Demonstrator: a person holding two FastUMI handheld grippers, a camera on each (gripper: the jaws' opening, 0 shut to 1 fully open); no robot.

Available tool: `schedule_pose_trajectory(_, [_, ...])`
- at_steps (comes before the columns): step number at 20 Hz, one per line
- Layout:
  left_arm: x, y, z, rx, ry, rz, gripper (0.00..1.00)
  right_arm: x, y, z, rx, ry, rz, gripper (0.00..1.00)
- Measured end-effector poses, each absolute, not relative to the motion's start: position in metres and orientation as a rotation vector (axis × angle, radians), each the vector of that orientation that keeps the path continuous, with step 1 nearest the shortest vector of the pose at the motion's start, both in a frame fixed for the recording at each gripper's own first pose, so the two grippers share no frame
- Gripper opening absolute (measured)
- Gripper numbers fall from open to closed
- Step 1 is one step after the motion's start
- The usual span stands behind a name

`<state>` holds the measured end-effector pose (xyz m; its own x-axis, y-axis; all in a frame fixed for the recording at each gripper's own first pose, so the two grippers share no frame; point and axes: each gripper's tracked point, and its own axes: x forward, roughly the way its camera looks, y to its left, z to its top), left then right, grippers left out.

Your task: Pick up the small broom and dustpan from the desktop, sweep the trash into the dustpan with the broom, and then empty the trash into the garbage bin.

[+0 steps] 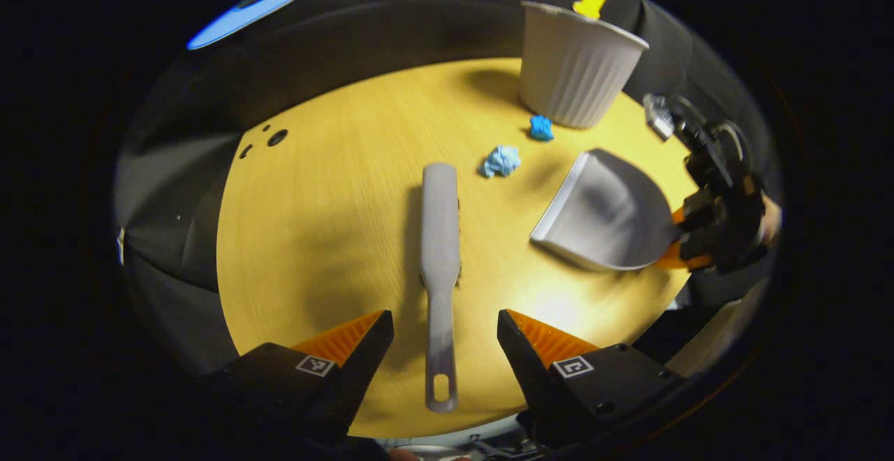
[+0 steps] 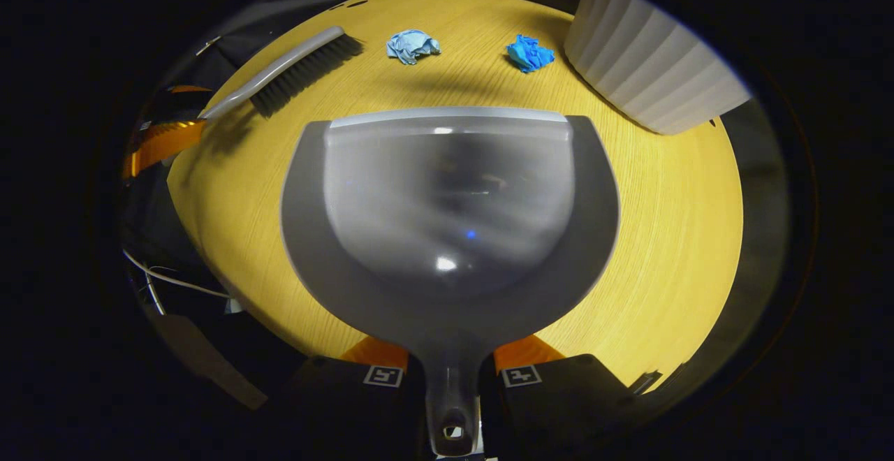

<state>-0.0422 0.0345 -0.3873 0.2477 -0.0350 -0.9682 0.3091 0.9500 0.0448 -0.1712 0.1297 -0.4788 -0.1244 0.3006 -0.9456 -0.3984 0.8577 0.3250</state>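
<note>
A grey small broom lies on the yellow round desktop, its handle pointing toward me. My left gripper stands open, one finger on each side of the handle, not touching it. The grey dustpan is tilted over the table with my right gripper shut on its handle; in the left gripper view the dustpan and right gripper are at the right. Two crumpled blue paper scraps, a light one and a darker one, lie ahead of the dustpan's lip. In the right gripper view the broom is at upper left.
A white ribbed garbage bin stands at the table's far edge, just beyond the darker scrap; it is also in the right gripper view. Small dark holes mark the tabletop at the far left. Cables hang off the table's edge.
</note>
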Motion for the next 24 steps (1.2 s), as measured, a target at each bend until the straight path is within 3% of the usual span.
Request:
schedule_pose_trajectory(4, [-0.049, 0.043, -0.429, 0.272, 1.464, -0.222, 0.94, -0.172, 0.130, -0.478, -0.076, 1.598, 0.599, 0.36])
schedule_pose_trajectory(10, [-0.046, 0.036, -0.447, 0.220, 1.520, -0.201, 0.86, -0.172, 0.130, -0.478, -0.070, 1.596, 0.590, 0.36])
schedule_pose_trajectory(11, [-0.049, 0.033, -0.447, 0.213, 1.544, -0.205, 0.71, -0.172, 0.130, -0.478, -0.070, 1.595, 0.590, 0.36])
schedule_pose_trajectory(12, [-0.050, 0.032, -0.448, 0.216, 1.559, -0.207, 0.64, -0.172, 0.130, -0.478, -0.071, 1.597, 0.591, 0.36])
schedule_pose_trajectory(14, [-0.053, 0.031, -0.445, 0.221, 1.566, -0.216, 0.60, -0.171, 0.130, -0.477, -0.069, 1.595, 0.589, 0.36])
schedule_pose_trajectory(17, [-0.048, 0.027, -0.446, 0.230, 1.516, -0.238, 0.33, -0.172, 0.130, -0.477, -0.068, 1.595, 0.590, 0.36])
schedule_pose_trajectory(24, [0.010, 0.023, -0.434, 0.246, 1.422, -0.337, 0.26, -0.172, 0.129, -0.478, -0.066, 1.594, 0.586, 0.36])
